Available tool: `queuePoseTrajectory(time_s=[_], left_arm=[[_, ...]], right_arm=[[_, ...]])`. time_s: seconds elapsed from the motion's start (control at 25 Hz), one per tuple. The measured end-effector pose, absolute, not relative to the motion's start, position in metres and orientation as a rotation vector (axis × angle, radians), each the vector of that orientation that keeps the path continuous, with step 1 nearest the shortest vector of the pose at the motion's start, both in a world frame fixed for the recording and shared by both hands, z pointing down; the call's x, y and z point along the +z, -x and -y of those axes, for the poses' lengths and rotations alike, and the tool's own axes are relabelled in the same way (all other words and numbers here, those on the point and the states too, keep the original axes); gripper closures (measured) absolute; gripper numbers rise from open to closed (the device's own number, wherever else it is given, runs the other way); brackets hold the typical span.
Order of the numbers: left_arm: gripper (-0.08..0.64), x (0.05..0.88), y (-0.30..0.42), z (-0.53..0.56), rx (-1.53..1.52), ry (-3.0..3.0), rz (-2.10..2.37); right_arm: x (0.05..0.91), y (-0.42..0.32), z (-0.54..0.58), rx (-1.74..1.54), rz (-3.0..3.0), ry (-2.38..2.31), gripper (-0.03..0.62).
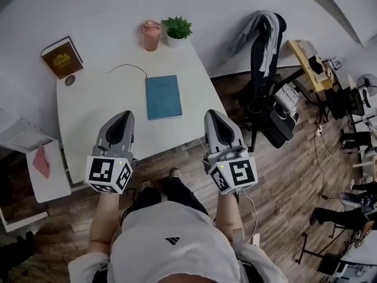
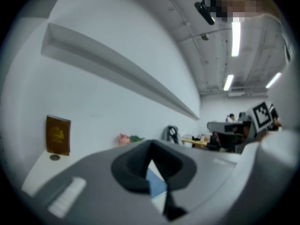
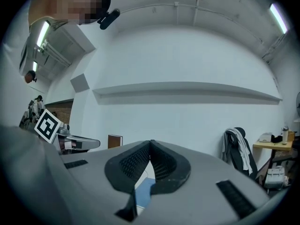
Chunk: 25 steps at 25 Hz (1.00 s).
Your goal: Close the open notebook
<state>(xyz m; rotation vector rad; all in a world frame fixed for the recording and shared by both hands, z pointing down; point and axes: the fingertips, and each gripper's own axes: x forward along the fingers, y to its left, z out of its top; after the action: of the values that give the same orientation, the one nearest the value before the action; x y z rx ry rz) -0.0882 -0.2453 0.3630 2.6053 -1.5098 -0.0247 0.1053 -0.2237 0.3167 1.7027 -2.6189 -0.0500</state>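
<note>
Head view: a white worktop [image 1: 94, 108] carries a blue notebook [image 1: 163, 97] lying flat and closed, cover up, near its middle. The left claw [image 1: 122, 117] and the right claw [image 1: 213, 114] are held over the near edge of the worktop, one at each side of the notebook's near end, and neither touches it. At the far left corner a brown book [image 1: 62, 57] stands against the wall, with a small round thing [image 1: 69, 80] on the worktop just in front of it. A pink cup [image 1: 151, 35] and a small potted plant [image 1: 177, 29] stand side by side at the far edge. A thin dark cable [image 1: 127, 67] curves across the surface between the brown book and the notebook. To the right of the worktop stands a dark chair [image 1: 265, 52] with a grey jacket over its back.

In the left gripper view the left claw [image 2: 151, 146] is pinched together at the tips with nothing between them. A strip of the notebook [image 2: 157, 183] shows below through the gap behind the tips, and the brown book [image 2: 58, 135] and the pink cup [image 2: 123, 138] stand beyond by the wall.

In the right gripper view the right claw [image 3: 151, 143] is likewise closed tip to tip and empty, with a patch of the notebook [image 3: 144, 191] showing under it.
</note>
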Motion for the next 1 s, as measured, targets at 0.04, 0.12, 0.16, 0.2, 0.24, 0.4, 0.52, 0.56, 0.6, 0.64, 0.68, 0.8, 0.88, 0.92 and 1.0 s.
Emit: queuePoseTrajectory(time_s=[0.04, 0.12, 0.16, 0.2, 0.24, 0.4, 0.52, 0.56, 0.6, 0.64, 0.68, 0.8, 0.88, 0.92, 1.0], left_arm=[[0.552, 0.359, 0.091, 0.243, -0.037, -2.612, 1.518], [0.552, 0.350, 0.096, 0.237, -0.059, -2.626, 1.538], [0.552, 0.346, 0.098, 0.235, -0.068, -2.634, 1.550], [0.552, 0.342, 0.100, 0.232, -0.073, -2.644, 1.562], [0.552, 0.339, 0.102, 0.230, -0.075, -2.657, 1.572], [0.552, 0.328, 0.105, 0.220, -0.091, -2.700, 1.582], [0.552, 0.322, 0.111, 0.214, -0.115, -2.713, 1.594], [0.552, 0.320, 0.112, 0.212, -0.113, -2.721, 1.601], [0.552, 0.319, 0.114, 0.210, -0.111, -2.730, 1.607], [0.552, 0.318, 0.116, 0.209, -0.113, -2.736, 1.609], [0.552, 0.317, 0.117, 0.207, -0.117, -2.739, 1.609], [0.552, 0.316, 0.123, 0.202, -0.134, -2.747, 1.598], [0.552, 0.316, 0.125, 0.200, -0.133, -2.753, 1.596], [0.552, 0.316, 0.125, 0.198, -0.131, -2.757, 1.596], [0.552, 0.315, 0.127, 0.195, -0.129, -2.765, 1.593]], right_arm=[[0.315, -0.105, 0.220, -0.057, 2.614, -1.712, 0.598], [0.313, -0.104, 0.214, -0.069, 2.604, -1.731, 0.598], [0.311, -0.104, 0.211, -0.074, 2.599, -1.740, 0.598], [0.310, -0.104, 0.208, -0.077, 2.594, -1.749, 0.598], [0.310, -0.103, 0.205, -0.080, 2.589, -1.757, 0.598], [0.308, -0.102, 0.195, -0.089, 2.570, -1.788, 0.598], [0.307, -0.098, 0.188, -0.099, 2.561, -1.805, 0.598], [0.306, -0.097, 0.186, -0.102, 2.559, -1.809, 0.598], [0.306, -0.097, 0.184, -0.104, 2.556, -1.813, 0.598], [0.306, -0.096, 0.183, -0.106, 2.553, -1.818, 0.598], [0.307, -0.094, 0.181, -0.108, 2.549, -1.822, 0.598], [0.308, -0.091, 0.177, -0.114, 2.536, -1.836, 0.598], [0.307, -0.089, 0.175, -0.119, 2.532, -1.843, 0.598], [0.307, -0.088, 0.174, -0.120, 2.531, -1.847, 0.599], [0.306, -0.087, 0.172, -0.122, 2.528, -1.854, 0.600]])
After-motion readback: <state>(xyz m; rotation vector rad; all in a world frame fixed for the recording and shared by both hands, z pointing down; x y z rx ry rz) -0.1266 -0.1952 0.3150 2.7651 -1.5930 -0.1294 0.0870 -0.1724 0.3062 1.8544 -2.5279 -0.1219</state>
